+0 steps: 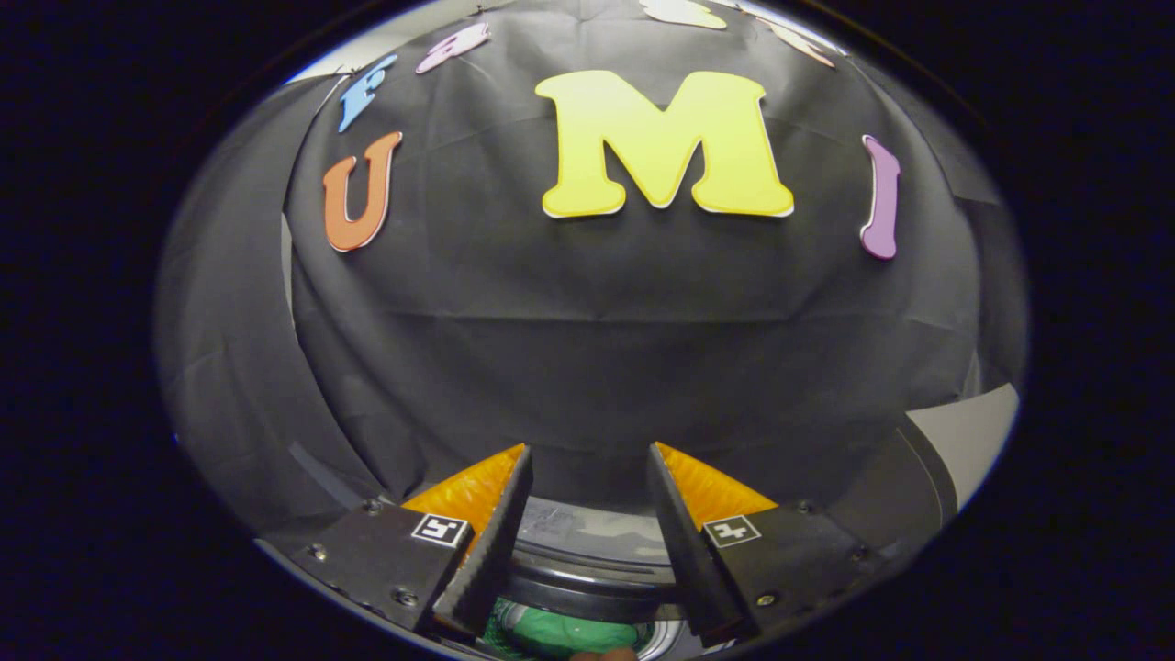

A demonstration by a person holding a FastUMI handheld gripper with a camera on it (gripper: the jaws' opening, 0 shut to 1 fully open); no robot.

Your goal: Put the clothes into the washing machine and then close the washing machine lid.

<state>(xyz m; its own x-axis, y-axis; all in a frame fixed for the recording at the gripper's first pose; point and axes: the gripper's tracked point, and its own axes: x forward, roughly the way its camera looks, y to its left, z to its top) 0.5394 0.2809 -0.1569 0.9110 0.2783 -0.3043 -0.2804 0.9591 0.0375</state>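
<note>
Below the hand-held gripper (587,477), toward six o'clock, crumpled green clothes (560,633) lie inside the round dark-rimmed washing machine (587,588). Its fingers stand spread, pinching nothing. Loading looks done; closing the lid seemingly remains.

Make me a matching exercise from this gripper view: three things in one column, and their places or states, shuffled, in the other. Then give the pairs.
Things:
1. tongs
2. green clothes
3. washing machine rim

Places or states:
A. low between the fingers, down inside the opening
B. open, gripping nothing
C. dark curved band crossing between the fingers, just above the green

Pairs: 1-B, 2-A, 3-C
</note>
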